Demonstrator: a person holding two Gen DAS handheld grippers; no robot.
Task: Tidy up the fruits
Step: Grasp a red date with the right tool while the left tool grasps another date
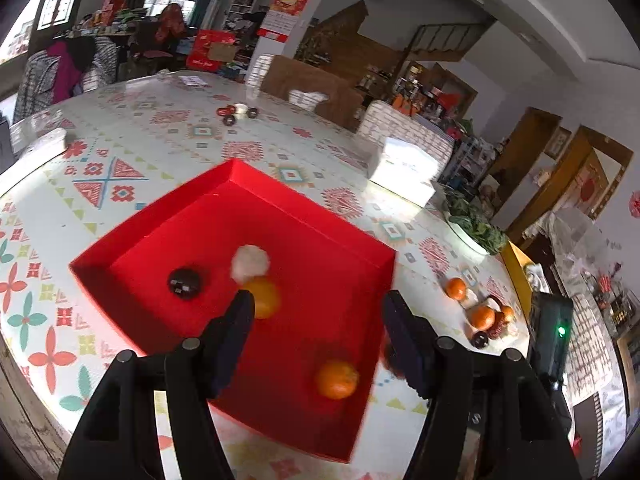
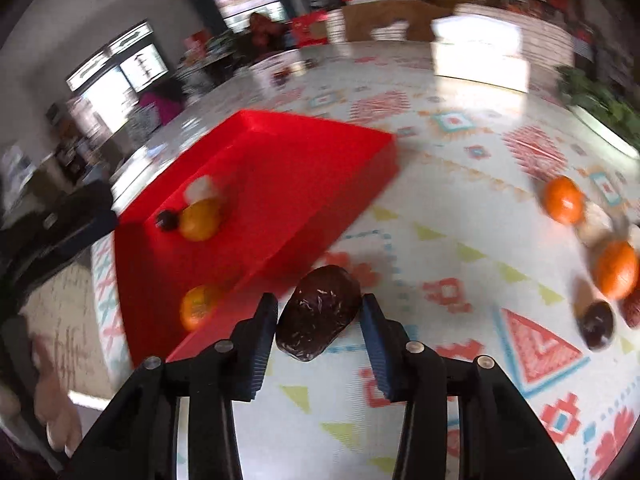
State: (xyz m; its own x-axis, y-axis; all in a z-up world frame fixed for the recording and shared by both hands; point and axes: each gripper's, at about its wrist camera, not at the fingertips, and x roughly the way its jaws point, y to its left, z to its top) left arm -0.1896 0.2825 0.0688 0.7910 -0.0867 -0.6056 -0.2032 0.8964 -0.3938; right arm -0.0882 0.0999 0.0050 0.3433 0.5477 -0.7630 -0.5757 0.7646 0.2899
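A shallow red box [image 1: 312, 216] lies on the patterned table. In it are two oranges [image 1: 264, 296] [image 1: 337, 379], a white fuzzy ball [image 1: 250, 262] and a dark round fruit [image 1: 185, 282]. My left gripper [image 1: 320, 308] hangs open above the box floor with nothing between its fingers. In the right wrist view my right gripper [image 2: 318, 300] is shut on a dark brown wrinkled fruit [image 2: 318, 320], just outside the near wall of the red box [image 2: 320, 152]. More oranges [image 2: 563, 199] [image 2: 616, 268] and a dark round fruit [image 2: 597, 326] lie on the table at the right.
A white carton [image 1: 404, 168] and a dish of leafy greens [image 1: 472, 224] stand near the table's far right edge. Small dark and red items [image 1: 238, 112] sit at the far side. A person's hand [image 2: 56, 420] shows at the lower left.
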